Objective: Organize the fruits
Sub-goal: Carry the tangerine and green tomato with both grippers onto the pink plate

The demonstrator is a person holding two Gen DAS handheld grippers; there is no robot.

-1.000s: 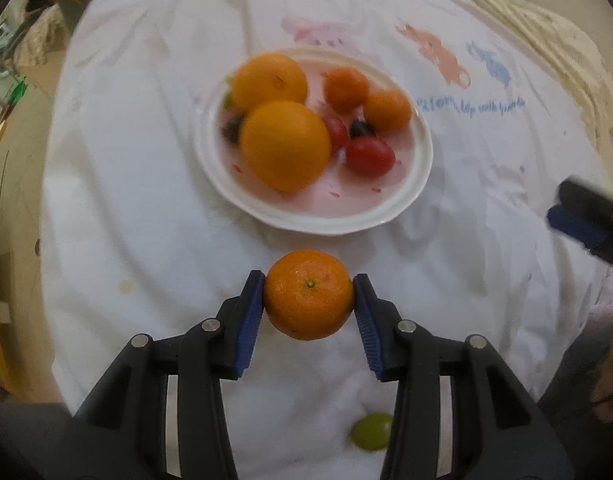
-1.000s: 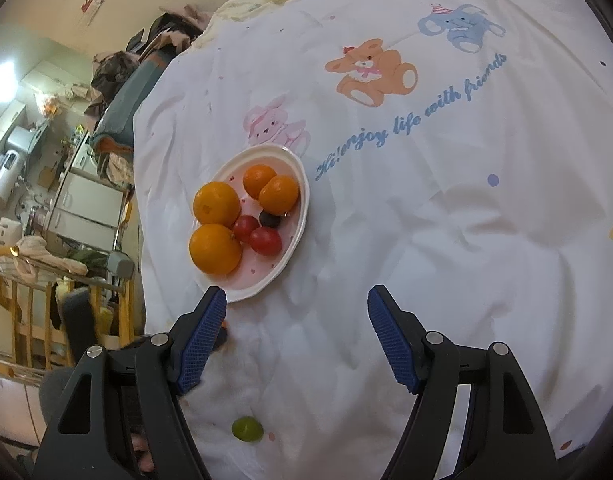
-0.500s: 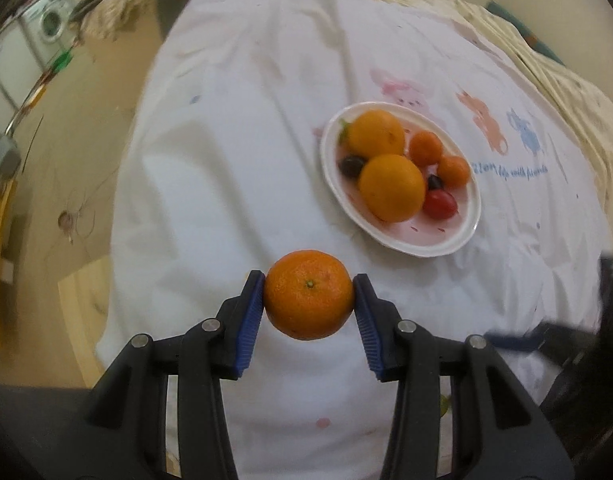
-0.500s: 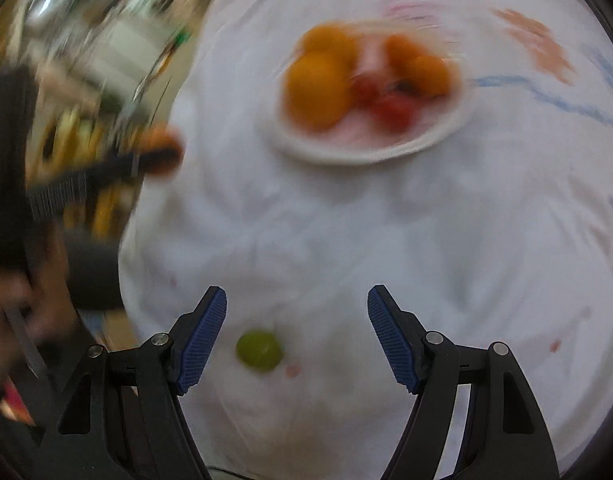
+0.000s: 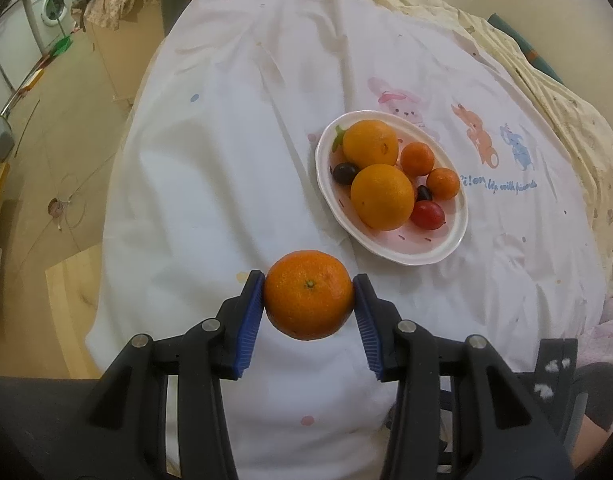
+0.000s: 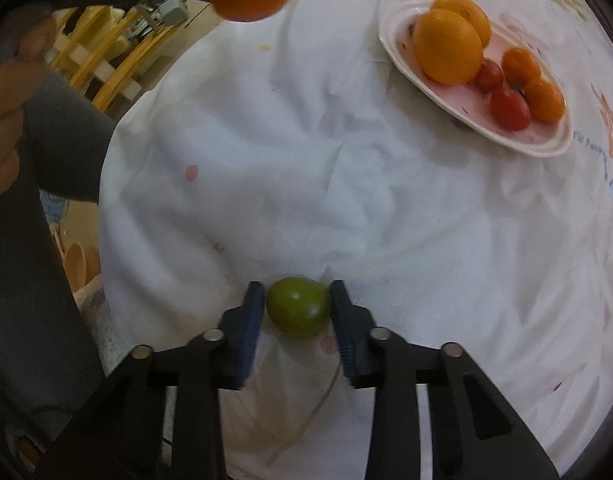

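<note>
Beige flooring and a white washing machine (image 5: 52,4) fill the upper left of the left wrist view, beside the edge of a white printed sheet (image 5: 226,160) that covers most of the frame. At lower centre the left gripper (image 5: 309,304) is clamped on a mandarin (image 5: 309,294), its blue pads pressed to both sides of the fruit, which hangs clear above the sheet. Right of centre sits a white oval plate (image 5: 446,252) holding two large oranges (image 5: 381,196), two small mandarins (image 5: 417,158), two dark grapes (image 5: 343,172) and a red cherry tomato (image 5: 427,215). Cartoon animals and blue lettering (image 5: 502,188) are printed further right.

In the right wrist view, a person's hand (image 6: 6,92) and grey sleeve (image 6: 66,148) occupy the left edge, and the left gripper with its mandarin (image 6: 246,0) shows at the upper left. At lower centre the right gripper (image 6: 297,312) is closing its jaws around a green fruit (image 6: 298,307) lying on the sheet (image 6: 346,184); the right pad touches the fruit, and the left one stands at its side, contact unclear. The plate (image 6: 538,146) of fruit sits at the upper right, well apart from the green fruit.
</note>
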